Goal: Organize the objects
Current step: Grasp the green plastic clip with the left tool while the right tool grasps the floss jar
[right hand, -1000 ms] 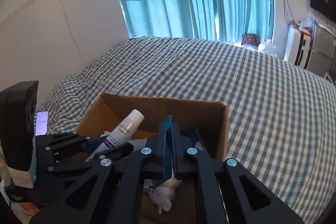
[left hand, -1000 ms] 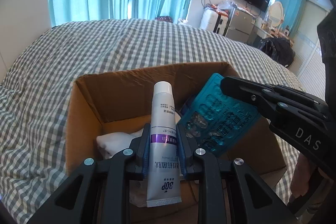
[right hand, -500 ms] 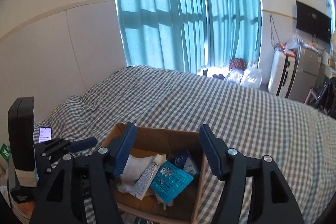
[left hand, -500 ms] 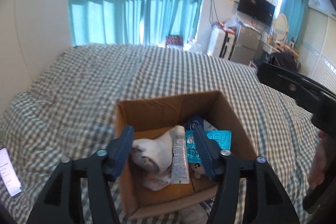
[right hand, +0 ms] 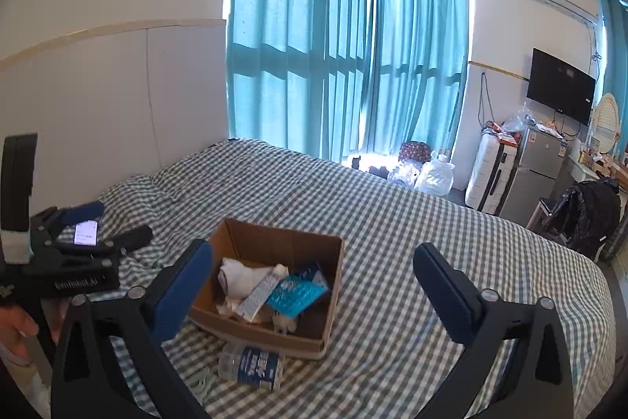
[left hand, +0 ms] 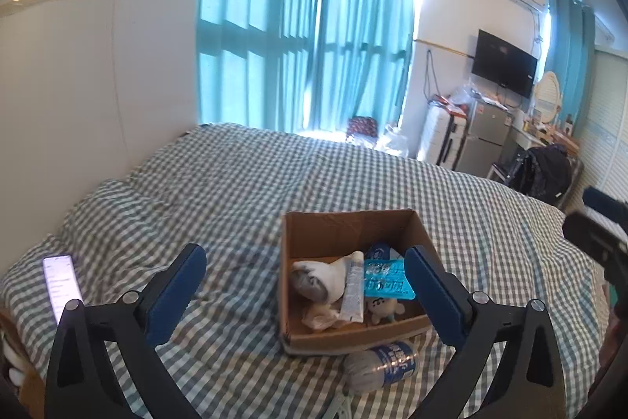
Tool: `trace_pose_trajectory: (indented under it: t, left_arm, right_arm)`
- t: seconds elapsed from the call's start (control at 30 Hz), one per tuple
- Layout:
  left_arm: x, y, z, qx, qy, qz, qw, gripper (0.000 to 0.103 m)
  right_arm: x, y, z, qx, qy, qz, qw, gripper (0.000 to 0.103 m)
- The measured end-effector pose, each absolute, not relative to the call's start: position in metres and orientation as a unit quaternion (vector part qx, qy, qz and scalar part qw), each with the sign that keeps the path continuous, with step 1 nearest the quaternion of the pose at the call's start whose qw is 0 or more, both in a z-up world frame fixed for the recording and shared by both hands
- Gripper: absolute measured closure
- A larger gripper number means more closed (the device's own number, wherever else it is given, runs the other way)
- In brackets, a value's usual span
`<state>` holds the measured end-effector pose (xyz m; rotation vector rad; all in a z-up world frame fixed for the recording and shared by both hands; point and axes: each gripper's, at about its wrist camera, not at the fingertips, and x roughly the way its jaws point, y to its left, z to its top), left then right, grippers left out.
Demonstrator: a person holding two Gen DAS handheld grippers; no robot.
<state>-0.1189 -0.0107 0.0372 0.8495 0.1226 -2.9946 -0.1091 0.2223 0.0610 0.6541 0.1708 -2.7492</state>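
Two tools hang above a bed point(left hand: 274, 183) covered in a green-and-white checked quilt, and both are spread wide with nothing between their blue pads. From its own camera the left tool point(left hand: 306, 281) frames an open cardboard box point(left hand: 353, 222) that sits on the quilt; the right tool point(right hand: 310, 281) frames the same box point(right hand: 274, 238) from the other side. Inside the box lie a white toothpaste tube point(left hand: 352, 287) with small printing too blurred to read, a teal blister pack point(left hand: 386, 279) resting against it, a rolled white and grey sock point(left hand: 318, 279), a small white plush toy point(left hand: 382, 309) and a blue-and-white packet point(left hand: 378, 250) at the back. The right wrist view shows the tube point(right hand: 261, 289) slanting across the box with the teal pack point(right hand: 296, 295) beside it. Just outside the near wall of the box lies a grey roll wrapped in a blue label point(left hand: 386, 368) with white characters that cannot be made out; it touches or nearly touches the cardboard. A lit smartphone point(left hand: 61, 281) lies on the quilt well to the left of the box. In the right wrist view the body of the left tool point(right hand: 70, 262) carries white lettering that is too blurred to spell out surely. A dark television point(right hand: 559, 91) hangs on the far wall beside teal curtains point(right hand: 345, 46).
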Motion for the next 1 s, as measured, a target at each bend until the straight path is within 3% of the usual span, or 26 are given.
trace_pose_trajectory:
  t: [0.3,0.67,0.87,0.97,1.0]
  left_arm:
    - [-0.083,-0.01,0.002,0.294,0.051,-0.953,0.045,0.0]
    - [-0.063,0.013,-0.108,0.384,0.037,-0.92,0.071,0.0]
    - [-0.054,0.03,-0.162,0.439,0.024,-0.896,0.055,0.0]
    - [-0.052,0.035,-0.174,0.453,0.028,-0.891,0.036,0.004]
    - [-0.051,0.037,-0.178,0.458,0.03,-0.888,0.026,0.01]
  right_arm:
    - [-0.069,0.241,0.004,0.251,0.067,-0.955,0.141,0.0]
    - [-0.075,0.253,-0.091,0.321,0.034,-0.939,0.117,0.0]
    - [-0.076,0.25,-0.105,0.335,0.046,-0.935,0.108,0.0]
    - [-0.076,0.25,-0.109,0.34,0.045,-0.933,0.107,0.0]
    - [-0.076,0.25,-0.111,0.344,0.044,-0.932,0.105,0.0]
